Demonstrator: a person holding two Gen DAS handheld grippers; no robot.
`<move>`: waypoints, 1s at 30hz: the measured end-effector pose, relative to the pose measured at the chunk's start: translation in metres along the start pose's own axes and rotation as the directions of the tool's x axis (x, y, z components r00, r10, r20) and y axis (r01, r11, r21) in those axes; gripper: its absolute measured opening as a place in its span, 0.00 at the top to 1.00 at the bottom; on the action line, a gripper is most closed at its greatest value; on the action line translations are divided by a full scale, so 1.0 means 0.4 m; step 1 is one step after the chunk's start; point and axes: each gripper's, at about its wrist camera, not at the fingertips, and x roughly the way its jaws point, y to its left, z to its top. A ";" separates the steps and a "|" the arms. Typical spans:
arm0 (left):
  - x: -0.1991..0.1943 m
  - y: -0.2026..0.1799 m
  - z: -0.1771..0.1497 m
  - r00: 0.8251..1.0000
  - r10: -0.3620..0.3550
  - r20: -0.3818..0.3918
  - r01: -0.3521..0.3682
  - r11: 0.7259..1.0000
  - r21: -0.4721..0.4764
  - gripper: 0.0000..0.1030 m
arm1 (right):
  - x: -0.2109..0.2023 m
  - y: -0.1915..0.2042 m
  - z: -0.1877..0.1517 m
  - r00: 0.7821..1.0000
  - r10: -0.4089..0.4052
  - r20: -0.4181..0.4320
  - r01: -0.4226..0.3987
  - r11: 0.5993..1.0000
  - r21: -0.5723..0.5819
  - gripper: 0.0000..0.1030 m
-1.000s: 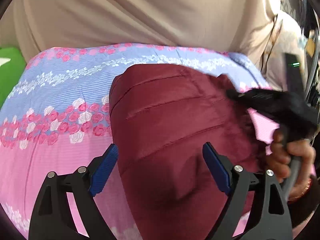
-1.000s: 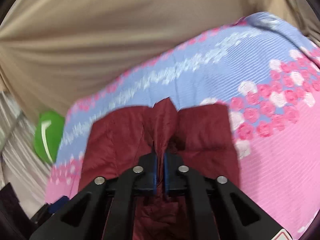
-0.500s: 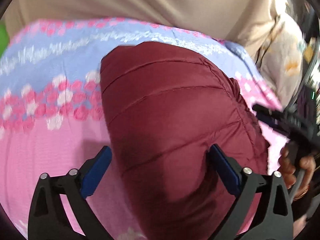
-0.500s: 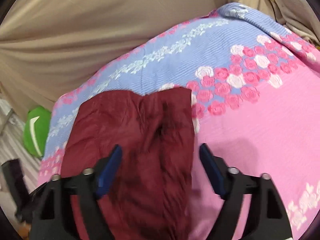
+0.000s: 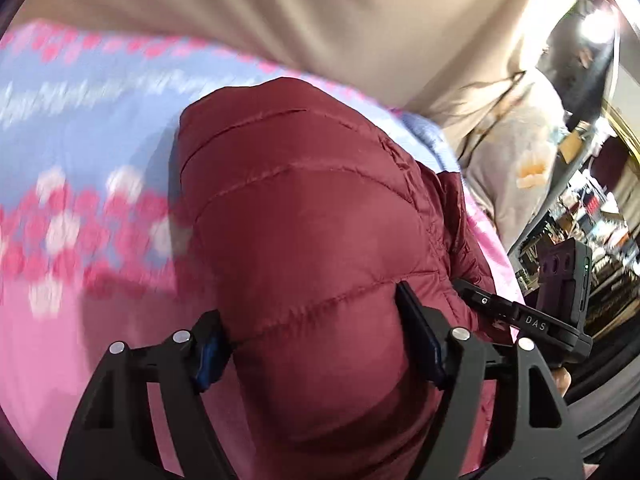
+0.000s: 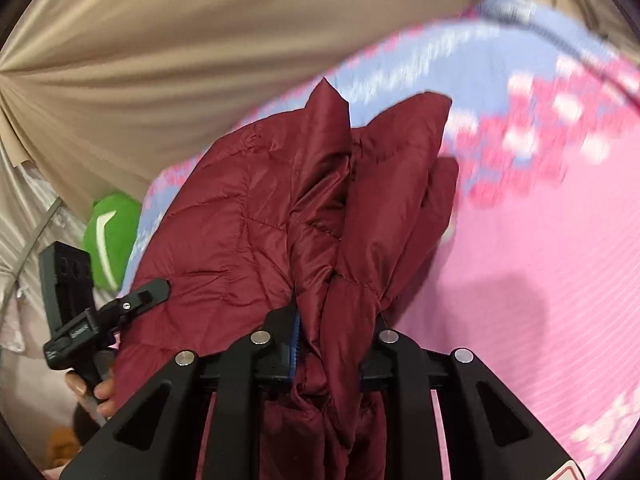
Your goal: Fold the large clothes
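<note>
It looks like a bedroom in a home; a bed has a pink and blue flowery sheet [image 6: 540, 260]; a tan curtain [image 6: 200, 40] hangs behind it; a green pillow [image 6: 112, 236] sits beside it.

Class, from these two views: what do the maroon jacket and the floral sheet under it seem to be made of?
Jacket: probably a thin synthetic shell such as nylon or polyester over soft padding; it has a slight sheen, stitched quilt lines and puffy panels.
Sheet: looks like matte woven cloth, maybe cotton, with fine ribbed stripes and a printed rose pattern. Blur hides the weave.
</note>
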 end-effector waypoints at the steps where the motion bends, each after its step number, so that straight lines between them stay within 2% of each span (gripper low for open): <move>1: 0.021 -0.009 0.007 1.000 0.027 0.001 -0.027 0.999 0.030 0.28 | 0.008 -0.005 0.006 1.000 -0.017 0.001 0.017 1.000 -0.002 0.81; 2: 0.056 -0.017 0.006 0.996 0.085 -0.006 -0.084 0.995 0.062 0.26 | 0.037 -0.019 0.013 0.998 -0.066 -0.016 0.065 0.998 -0.018 0.79; 4: 0.096 -0.023 -0.006 0.989 0.150 -0.017 -0.148 0.987 0.068 0.24 | 0.093 -0.053 0.018 0.992 -0.113 -0.052 0.112 0.994 -0.011 0.60; 6: 0.071 -0.027 -0.014 0.989 0.150 -0.004 -0.150 0.988 0.039 0.24 | 0.083 -0.074 0.023 0.992 -0.106 -0.061 0.109 0.992 0.056 0.59; 7: 0.038 -0.024 -0.022 0.988 0.157 0.008 -0.157 0.987 0.043 0.25 | 0.055 -0.064 0.023 0.990 -0.130 -0.052 0.132 0.989 0.058 0.59; 10: -0.076 -0.065 -0.064 0.982 0.179 0.052 -0.185 0.974 0.134 0.20 | -0.041 -0.021 0.004 0.984 -0.178 0.001 0.178 0.984 -0.002 0.53; 11: -0.118 -0.084 -0.095 0.982 0.180 0.060 -0.188 0.964 0.189 0.16 | -0.079 0.000 -0.016 0.985 -0.170 0.019 0.171 0.985 -0.027 0.53; 13: -0.158 -0.113 -0.152 0.979 0.196 0.055 -0.204 0.940 0.272 0.14 | -0.119 0.011 -0.052 0.989 -0.150 0.014 0.150 0.988 -0.038 0.50; 15: -0.155 -0.146 -0.217 0.971 0.236 0.025 -0.230 0.907 0.353 0.14 | -0.128 0.010 -0.101 0.993 -0.119 -0.017 0.119 0.993 -0.013 0.50; 18: -0.123 -0.155 -0.281 0.953 0.303 0.011 -0.281 0.869 0.407 0.14 | -0.098 -0.009 -0.162 0.995 -0.073 -0.069 0.076 0.996 0.037 0.49; 19: -0.107 -0.152 -0.291 0.946 0.325 0.005 -0.298 0.861 0.412 0.22 | -0.083 -0.008 -0.174 0.994 -0.075 -0.079 0.078 0.996 0.040 0.60; 20: -0.085 -0.142 -0.291 0.935 0.354 -0.009 -0.320 0.856 0.406 0.37 | -0.075 -0.005 -0.173 0.994 -0.066 -0.085 0.069 0.997 0.036 0.73; 21: -0.066 -0.130 -0.288 0.930 0.366 -0.038 -0.324 0.863 0.388 0.43 | -0.077 0.003 -0.165 0.996 -0.046 -0.082 0.049 0.998 0.035 0.88; 22: -0.063 -0.121 -0.285 0.929 0.365 -0.056 -0.320 0.872 0.369 0.51 | -0.085 0.006 -0.161 0.997 -0.042 -0.066 0.044 0.998 0.035 0.93; 23: -0.061 -0.114 -0.281 0.923 0.378 -0.063 -0.334 0.875 0.350 0.58 | -0.112 0.023 -0.150 0.999 -0.043 -0.023 0.044 0.999 0.020 0.94; 24: -0.065 -0.114 -0.283 0.918 0.392 -0.062 -0.348 0.868 0.353 0.59 | -0.133 0.034 -0.144 0.999 -0.049 0.013 0.049 0.999 0.005 0.96; 26: -0.066 -0.111 -0.291 0.914 0.399 -0.076 -0.348 0.866 0.359 0.63 | -0.173 0.059 -0.136 0.988 -0.128 0.081 0.132 0.990 -0.048 0.96; 28: -0.047 -0.100 -0.300 0.907 0.404 -0.117 -0.346 0.875 0.339 0.66 | -0.146 0.053 -0.140 0.983 -0.178 0.049 0.181 0.981 -0.069 0.97; 30: -0.018 -0.082 -0.309 0.898 0.413 -0.154 -0.351 0.882 0.315 0.66 | -0.065 0.006 -0.170 0.969 -0.242 -0.046 0.239 0.969 -0.061 0.96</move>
